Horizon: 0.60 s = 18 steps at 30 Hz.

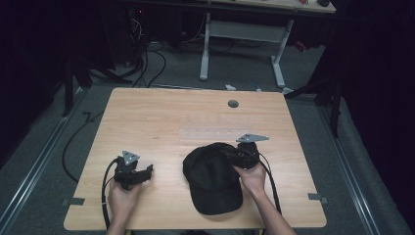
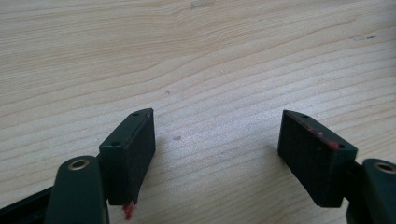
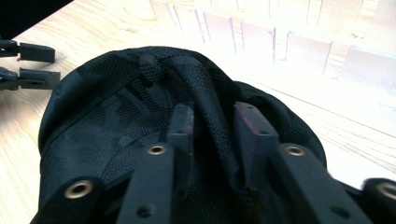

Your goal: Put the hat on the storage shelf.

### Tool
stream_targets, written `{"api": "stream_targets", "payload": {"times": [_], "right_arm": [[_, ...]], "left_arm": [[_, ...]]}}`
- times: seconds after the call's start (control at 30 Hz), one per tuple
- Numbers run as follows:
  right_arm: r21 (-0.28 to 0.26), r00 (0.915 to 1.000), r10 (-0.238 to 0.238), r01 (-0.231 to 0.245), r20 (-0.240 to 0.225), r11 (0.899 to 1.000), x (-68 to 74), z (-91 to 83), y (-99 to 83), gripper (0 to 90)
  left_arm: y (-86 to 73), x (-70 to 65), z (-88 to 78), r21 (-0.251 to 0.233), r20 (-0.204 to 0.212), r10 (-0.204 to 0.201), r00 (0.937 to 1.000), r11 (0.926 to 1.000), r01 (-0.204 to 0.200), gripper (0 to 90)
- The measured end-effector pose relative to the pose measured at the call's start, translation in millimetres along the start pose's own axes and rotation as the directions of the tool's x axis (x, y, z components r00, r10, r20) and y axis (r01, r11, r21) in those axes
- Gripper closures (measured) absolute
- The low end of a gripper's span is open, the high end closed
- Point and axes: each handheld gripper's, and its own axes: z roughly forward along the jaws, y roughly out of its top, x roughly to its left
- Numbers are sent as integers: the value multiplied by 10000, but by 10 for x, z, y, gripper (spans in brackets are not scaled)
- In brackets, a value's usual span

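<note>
Pinching fold of black cap: right gripper, jaws narrow on fabric. Cap on table, centre-front. Left gripper: jaws wide, nothing between, over bare wood.

The high view looks forward and down from above the person's side, taking in the whole bench from a distance. The left gripper view sits very close to the wood, facing along the left claw. The right gripper view looks closely along the right claw at a black cap; beyond the cap it also catches the left claw, which the high view shares.
</note>
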Motion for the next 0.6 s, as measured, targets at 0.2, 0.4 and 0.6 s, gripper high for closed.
{"api": "stream_targets", "payload": {"times": [0.2,0.4,0.6], "right_arm": [[-167,9993,-314,310,-216,9994,-2,-9,-11,836],[-310,9970,-675,664,-383,9973,20,-26,-15,866],[-607,9936,-1007,976,-513,9934,26,-108,0,869]], "left_arm": [[-3,-4,-1,24,37,35,10000,10000,-35,269],[2,0,-2,96,158,-35,9999,9999,34,255],[-2,-3,1,219,312,71,9995,9997,-78,225]]}}
